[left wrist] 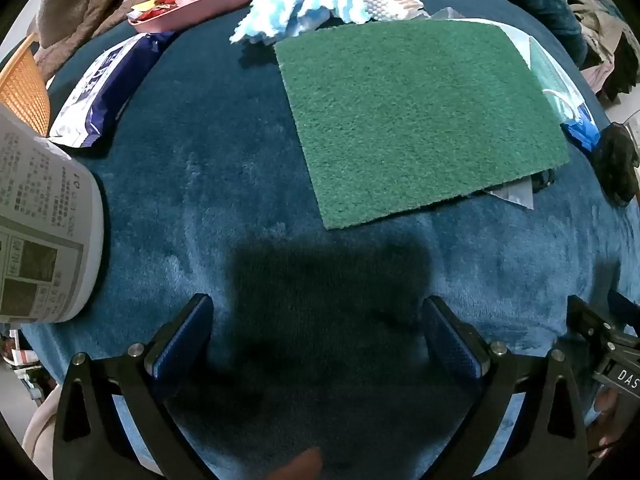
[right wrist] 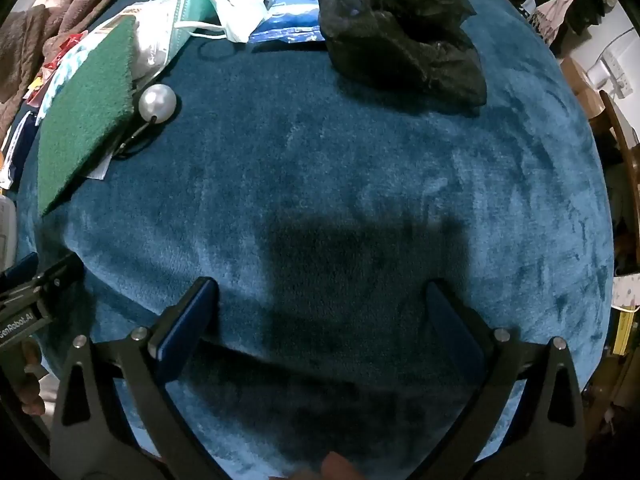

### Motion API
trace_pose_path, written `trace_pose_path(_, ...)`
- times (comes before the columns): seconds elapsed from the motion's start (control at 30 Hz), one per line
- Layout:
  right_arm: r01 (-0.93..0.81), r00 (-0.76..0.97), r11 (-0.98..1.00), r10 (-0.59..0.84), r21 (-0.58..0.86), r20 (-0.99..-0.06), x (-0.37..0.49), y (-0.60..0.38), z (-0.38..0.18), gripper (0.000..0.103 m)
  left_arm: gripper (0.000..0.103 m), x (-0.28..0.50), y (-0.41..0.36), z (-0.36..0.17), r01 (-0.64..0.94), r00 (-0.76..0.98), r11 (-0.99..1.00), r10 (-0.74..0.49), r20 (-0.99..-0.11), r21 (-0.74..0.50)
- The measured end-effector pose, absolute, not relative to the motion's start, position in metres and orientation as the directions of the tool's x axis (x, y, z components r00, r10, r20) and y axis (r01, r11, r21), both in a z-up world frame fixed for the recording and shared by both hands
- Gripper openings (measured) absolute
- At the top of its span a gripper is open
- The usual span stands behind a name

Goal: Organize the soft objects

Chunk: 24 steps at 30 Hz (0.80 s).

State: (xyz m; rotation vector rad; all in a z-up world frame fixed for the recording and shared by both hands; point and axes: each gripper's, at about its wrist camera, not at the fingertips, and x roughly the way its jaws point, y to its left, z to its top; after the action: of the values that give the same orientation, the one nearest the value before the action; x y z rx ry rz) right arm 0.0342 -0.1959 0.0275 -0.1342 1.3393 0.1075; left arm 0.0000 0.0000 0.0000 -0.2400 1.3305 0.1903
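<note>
A green scouring pad [left wrist: 416,120] lies flat on the blue plush cover [left wrist: 208,184], ahead and right of my left gripper [left wrist: 318,308], which stands open over bare plush. Behind the pad sits a blue-and-white cloth [left wrist: 296,8]. In the right wrist view the same green pad [right wrist: 88,112] is at the left, with a face mask [right wrist: 224,8] and a wet-wipes pack [right wrist: 292,12] beyond it. A crumpled black fabric [right wrist: 404,32] lies at the top right. My right gripper [right wrist: 322,292] is open, nothing between its fingers.
A pink tray [left wrist: 200,0] of wrapped sweets, a blue-white packet [left wrist: 108,88] and a white printed tub [left wrist: 48,232] sit to the left. An orange basket [left wrist: 24,88] stands at the far left. A pearl-headed clip [right wrist: 157,103] lies beside the pad. Clothes and furniture surround the cover.
</note>
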Motion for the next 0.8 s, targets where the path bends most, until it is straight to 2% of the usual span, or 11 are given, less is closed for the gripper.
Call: trace_pose_path(0.8, -0.161, 0.224, 0.986, 0.004, -0.033, -0.975, 0.0361, -0.1973, 0.0285, 0.103, 0.103, 0.0033, 0.0016, 0.0026, -0.27, 0.238, 0.961, 0.01, -0.971, -0.057)
